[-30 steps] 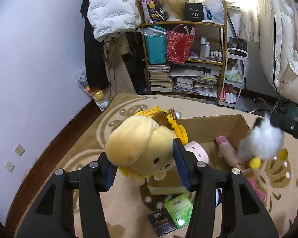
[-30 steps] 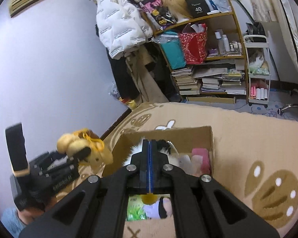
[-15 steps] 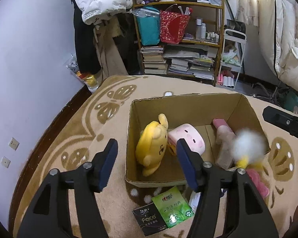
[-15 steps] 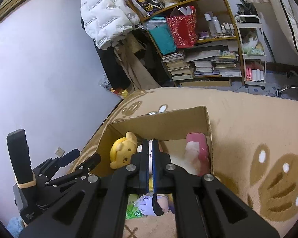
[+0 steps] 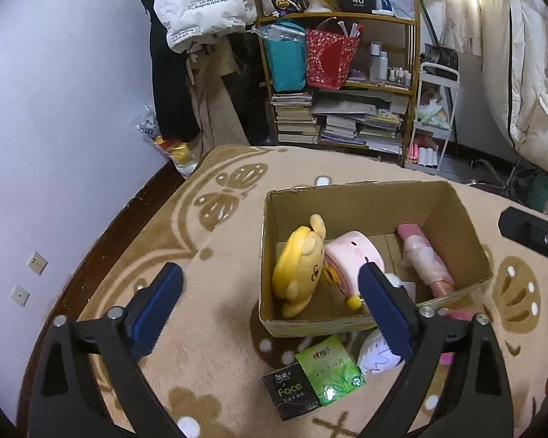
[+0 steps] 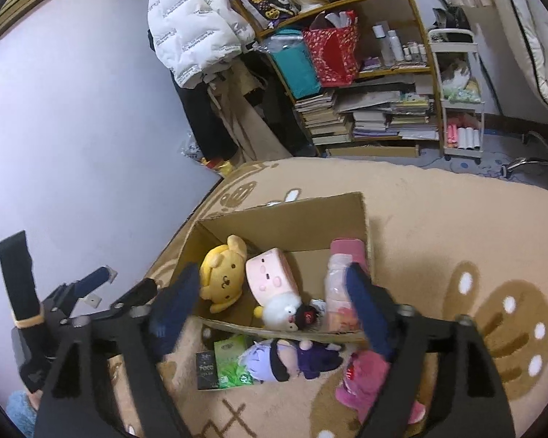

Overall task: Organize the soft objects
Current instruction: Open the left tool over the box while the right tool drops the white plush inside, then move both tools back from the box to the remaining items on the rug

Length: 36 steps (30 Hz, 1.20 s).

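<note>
An open cardboard box (image 5: 376, 197) (image 6: 285, 215) stands on the rug. In it lie a yellow dog plush (image 5: 299, 266) (image 6: 223, 273), a pink square plush (image 5: 350, 255) (image 6: 270, 277), a pink wrapped roll (image 5: 423, 259) (image 6: 341, 284) and a white fluffy toy (image 6: 281, 310). A purple-haired doll (image 6: 285, 359) and a pink plush (image 6: 365, 376) lie on the rug in front of the box. My left gripper (image 5: 270, 303) is open and empty before the box. My right gripper (image 6: 270, 303) is open and empty above the box's near edge.
A black tissue pack (image 5: 290, 392) and a green one (image 5: 328, 368) lie on the rug before the box. A crowded bookshelf (image 5: 347, 84), hanging coats (image 5: 201, 29) and a white cart (image 5: 434, 116) stand at the back. A wall is on the left.
My left gripper let the yellow plush go into the box and opened. My right gripper opened and the white fluffy toy now lies in the box. Both grippers pulled back.
</note>
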Tool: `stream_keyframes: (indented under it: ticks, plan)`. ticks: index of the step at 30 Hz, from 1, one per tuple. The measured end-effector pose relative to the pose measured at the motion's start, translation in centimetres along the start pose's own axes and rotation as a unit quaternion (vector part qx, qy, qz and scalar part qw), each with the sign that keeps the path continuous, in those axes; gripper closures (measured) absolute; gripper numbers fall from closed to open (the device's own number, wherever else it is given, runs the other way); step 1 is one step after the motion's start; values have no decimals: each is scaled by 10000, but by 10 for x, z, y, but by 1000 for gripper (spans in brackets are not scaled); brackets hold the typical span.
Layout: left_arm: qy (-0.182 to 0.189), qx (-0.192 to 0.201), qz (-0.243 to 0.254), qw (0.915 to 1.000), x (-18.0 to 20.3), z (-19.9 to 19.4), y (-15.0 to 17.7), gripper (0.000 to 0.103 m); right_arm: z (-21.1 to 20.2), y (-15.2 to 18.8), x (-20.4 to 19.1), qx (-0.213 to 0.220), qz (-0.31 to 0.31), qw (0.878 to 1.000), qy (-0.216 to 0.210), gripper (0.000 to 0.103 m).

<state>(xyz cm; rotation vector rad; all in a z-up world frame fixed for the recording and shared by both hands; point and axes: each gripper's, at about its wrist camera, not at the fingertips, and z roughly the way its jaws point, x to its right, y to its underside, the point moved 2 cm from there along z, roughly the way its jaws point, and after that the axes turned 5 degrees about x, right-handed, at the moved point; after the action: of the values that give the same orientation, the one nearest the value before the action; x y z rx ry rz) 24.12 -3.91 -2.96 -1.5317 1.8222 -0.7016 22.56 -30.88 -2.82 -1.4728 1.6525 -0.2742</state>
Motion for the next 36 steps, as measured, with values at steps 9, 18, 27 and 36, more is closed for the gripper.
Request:
stream_keyframes:
  ticks: [9, 18, 27, 36]
  plan:
    - [46, 211, 19, 9998, 1, -29, 2, 0, -26, 10, 9, 122, 126, 9998, 93, 0]
    - [-1, 88, -321, 9994, -8, -32, 32, 0, -38, 32, 31, 107, 274, 9993, 225, 0]
    - [-64, -173, -460, 9988, -21, -16, 54, 0, -30, 64, 48, -113, 435, 9982, 391, 0]
    - [-349, -685, -749, 9942, -37, 21, 88, 0, -10, 87, 65, -393, 680, 9960, 429, 0]
